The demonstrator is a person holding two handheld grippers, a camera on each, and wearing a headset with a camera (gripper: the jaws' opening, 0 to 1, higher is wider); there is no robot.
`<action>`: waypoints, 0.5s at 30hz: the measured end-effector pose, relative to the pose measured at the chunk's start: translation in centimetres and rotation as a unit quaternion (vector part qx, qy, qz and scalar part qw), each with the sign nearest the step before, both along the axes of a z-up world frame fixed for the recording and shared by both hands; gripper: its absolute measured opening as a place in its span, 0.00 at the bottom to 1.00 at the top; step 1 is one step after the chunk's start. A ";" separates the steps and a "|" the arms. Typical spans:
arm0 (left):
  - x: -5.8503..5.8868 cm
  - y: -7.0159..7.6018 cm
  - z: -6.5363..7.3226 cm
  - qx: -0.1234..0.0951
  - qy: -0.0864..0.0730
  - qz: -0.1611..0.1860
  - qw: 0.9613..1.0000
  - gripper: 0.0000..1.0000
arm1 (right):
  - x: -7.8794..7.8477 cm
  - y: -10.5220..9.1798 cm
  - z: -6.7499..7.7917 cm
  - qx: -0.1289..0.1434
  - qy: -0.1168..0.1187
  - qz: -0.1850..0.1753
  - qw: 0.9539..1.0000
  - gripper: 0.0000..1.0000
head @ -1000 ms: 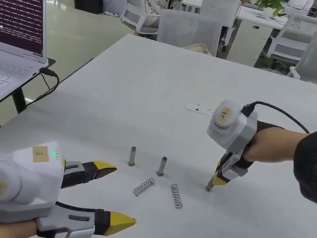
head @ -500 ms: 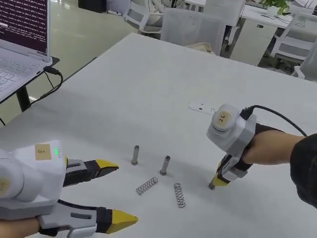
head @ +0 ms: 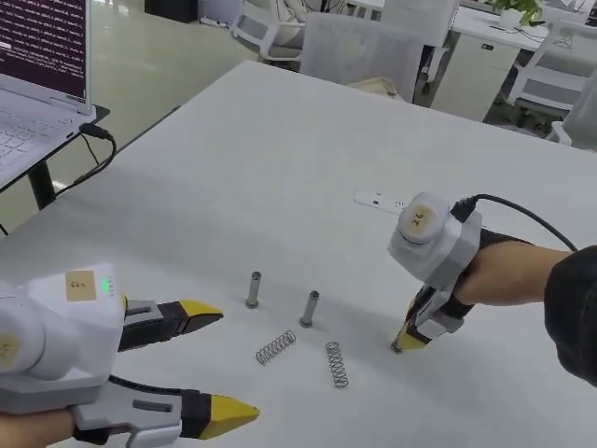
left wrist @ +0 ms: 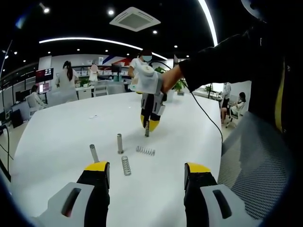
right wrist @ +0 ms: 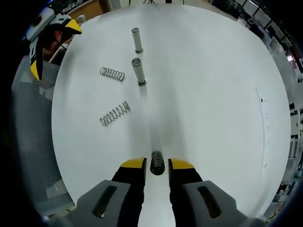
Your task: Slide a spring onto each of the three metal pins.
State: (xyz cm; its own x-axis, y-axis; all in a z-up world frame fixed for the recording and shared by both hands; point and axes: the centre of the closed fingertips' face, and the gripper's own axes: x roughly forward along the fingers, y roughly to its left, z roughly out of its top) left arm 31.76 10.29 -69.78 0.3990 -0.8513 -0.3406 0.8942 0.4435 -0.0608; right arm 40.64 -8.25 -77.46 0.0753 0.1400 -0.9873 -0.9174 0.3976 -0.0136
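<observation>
Right of the bare pins (head: 309, 309), at their four o'clock, the right gripper (head: 403, 343) has barely moved. Its jaws are nipped narrowly on an upright spring (right wrist: 156, 162), probably still seating it. Two loose springs (head: 276, 347) wait at six o'clock. The left gripper (head: 233, 362) hangs wide open and empty.

On your table (head: 280, 140), the left pin (head: 253, 289) and right pin (head: 310, 309) stand upright side by side. The left spring (head: 275, 347) and right spring (head: 335, 364) lie just before them, nearer you. Further right, the third spring (right wrist: 157, 162) stands gripped in your right gripper (head: 403, 343). Your left gripper (head: 227, 361) sits near-left, jaws apart. The power strip (head: 378, 202) lies behind.
</observation>
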 end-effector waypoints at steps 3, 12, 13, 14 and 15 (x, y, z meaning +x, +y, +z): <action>0.0 0.0 -0.1 0.000 0.001 -0.001 1.000 0.59 | 0.1 0.1 0.1 0.006 -0.003 -0.002 1.000 0.22; -0.2 -0.2 0.0 0.001 0.001 -0.005 1.000 0.59 | 0.2 0.3 0.9 0.027 -0.019 -0.011 0.999 0.29; -0.2 -0.3 0.0 0.001 0.001 -0.006 1.000 0.59 | 0.2 0.4 1.1 0.028 -0.021 -0.011 0.999 0.29; -0.2 -0.3 0.0 0.001 0.001 -0.007 1.000 0.59 | 0.2 0.5 1.2 0.031 -0.023 -0.012 0.999 0.30; -0.2 -0.3 0.0 0.002 0.001 -0.007 1.000 0.59 | 0.2 0.6 1.4 0.035 -0.025 -0.012 0.999 0.30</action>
